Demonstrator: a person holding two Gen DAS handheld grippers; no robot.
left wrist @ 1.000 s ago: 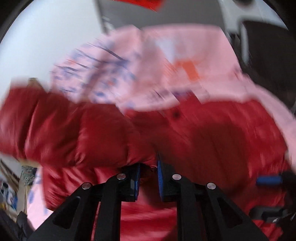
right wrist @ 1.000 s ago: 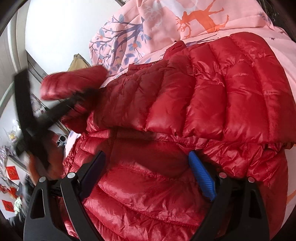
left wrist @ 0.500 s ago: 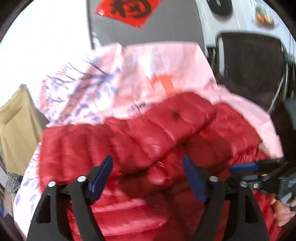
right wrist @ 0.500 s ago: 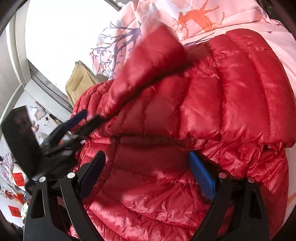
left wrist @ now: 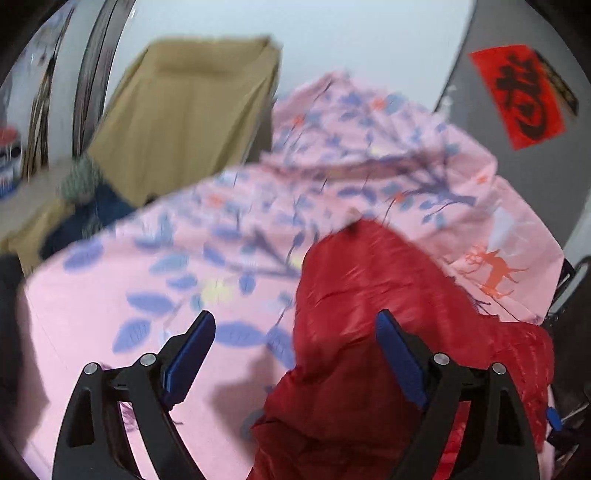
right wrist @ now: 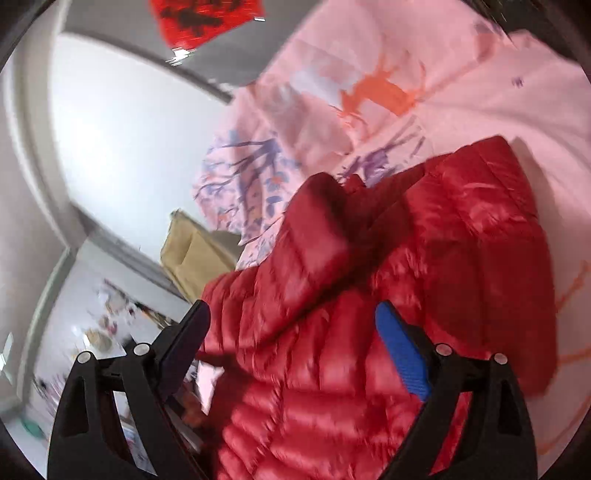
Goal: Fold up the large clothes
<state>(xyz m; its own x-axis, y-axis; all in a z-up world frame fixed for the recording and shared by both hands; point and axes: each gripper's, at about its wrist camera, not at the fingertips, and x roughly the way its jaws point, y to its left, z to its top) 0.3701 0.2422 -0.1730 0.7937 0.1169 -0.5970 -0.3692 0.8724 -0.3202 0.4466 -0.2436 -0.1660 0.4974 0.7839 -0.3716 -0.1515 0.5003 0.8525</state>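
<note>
Left wrist: gripper (left wrist: 293,354) spread, empty, above jacket (left wrist: 369,332); right gripper (right wrist: 291,354) likewise. Best pinch the sleeve (right wrist: 314,240) edge, fold flat.

white wall (left wrist: 351,33), red poster (left wrist: 517,94) (perhaps door-hung).

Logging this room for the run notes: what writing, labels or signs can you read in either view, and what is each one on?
One black brush character on the red paper sign on the grey wall: a single Chinese character, too blurred to read surely.
The same sign in the right wrist view: motion-blurred, unreadable.
Red jacket: no label or brand visible.
Pink sheet: leaf and deer prints only, no words.
Clutter at the left edges: too small and blurred.
</note>
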